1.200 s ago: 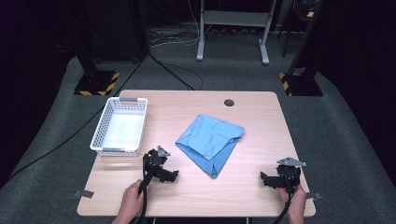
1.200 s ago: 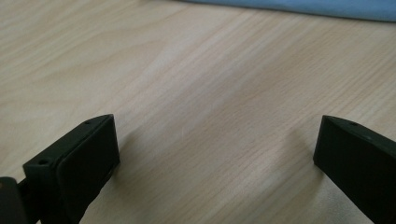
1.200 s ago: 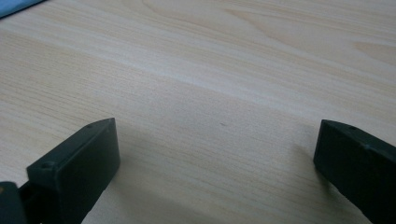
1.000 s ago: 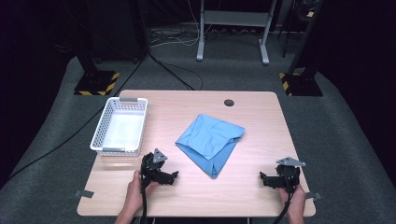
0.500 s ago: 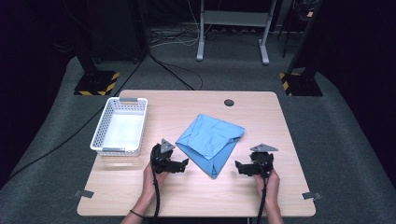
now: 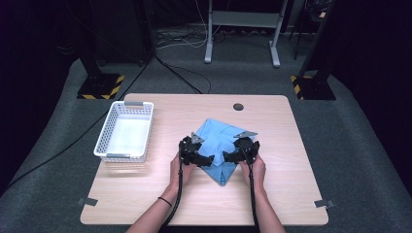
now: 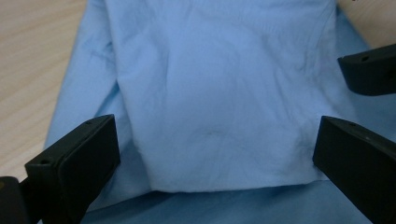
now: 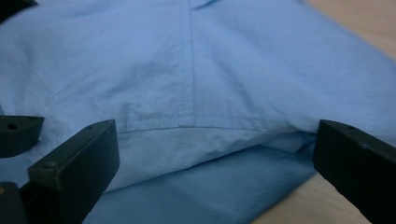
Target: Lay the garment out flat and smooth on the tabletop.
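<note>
A folded light blue cloth (image 6: 217,138) lies at the middle of the wooden table (image 6: 291,184). My left gripper (image 6: 206,159) rests over its near left edge and my right gripper (image 6: 229,157) over its near right edge, tips facing each other. In the left gripper view the cloth (image 7: 219,93) has a folded layer with a hem, and the left gripper (image 7: 210,172) stands open around that hem. In the right gripper view the right gripper (image 8: 210,177) is open over a stitched seam of the cloth (image 8: 233,70). Nothing is pinched.
A white mesh basket (image 6: 120,156) stands at the table's left. A dark cable hole (image 6: 238,106) sits near the far edge. Two tape tabs (image 6: 87,201) mark the front corners. Black stands and cables lie on the floor beyond the table.
Both hands have moved from the table's front corners inward and forward to the cloth. The grippers now sit over its near point. The cloth has not shifted.
</note>
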A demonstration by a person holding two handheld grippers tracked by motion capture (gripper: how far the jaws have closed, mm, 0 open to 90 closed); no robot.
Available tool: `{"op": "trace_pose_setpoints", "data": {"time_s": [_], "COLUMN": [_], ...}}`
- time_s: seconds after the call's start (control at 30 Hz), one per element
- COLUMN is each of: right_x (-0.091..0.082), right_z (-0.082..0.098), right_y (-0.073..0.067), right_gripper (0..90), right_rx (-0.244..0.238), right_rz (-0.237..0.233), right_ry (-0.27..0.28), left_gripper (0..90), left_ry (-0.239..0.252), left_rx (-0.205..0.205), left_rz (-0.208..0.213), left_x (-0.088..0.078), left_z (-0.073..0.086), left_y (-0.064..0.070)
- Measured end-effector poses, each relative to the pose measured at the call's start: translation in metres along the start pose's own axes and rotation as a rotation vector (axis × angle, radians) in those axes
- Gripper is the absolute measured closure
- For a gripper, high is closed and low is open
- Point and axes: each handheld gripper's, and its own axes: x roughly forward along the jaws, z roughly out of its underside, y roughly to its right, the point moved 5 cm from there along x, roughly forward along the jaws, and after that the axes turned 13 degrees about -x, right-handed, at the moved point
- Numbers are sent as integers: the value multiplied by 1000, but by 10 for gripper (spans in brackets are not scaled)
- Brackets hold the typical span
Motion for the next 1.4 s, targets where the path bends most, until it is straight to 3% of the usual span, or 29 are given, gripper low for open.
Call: {"op": "trace_pose_setpoints", "data": {"time_s": [0.03,0.1,0.2,0.37,0.7,1.4], "right_x": [0,14,15,12,1,-33], "right_z": [0,5,6,9,22,52], "right_y": [0,-7,-6,-9,-23,-63], "right_gripper": [0,0,0,1,6,10], "right_rx": [0,-11,18,20,28,-14], "right_rz": [0,-18,-7,10,32,0], "right_ry": [0,-60,-36,-33,31,45], "left_gripper": [3,1,1,1,1,4], "left_ry": [0,-13,-16,-16,-17,-22], "left_rx": [0,14,26,29,28,48], "left_rz": [0,-17,-20,-29,-30,-15], "left_x": [0,3,3,1,-8,-41], "left_z": [0,3,4,7,18,56], "left_y": [0,1,1,4,8,28]}}
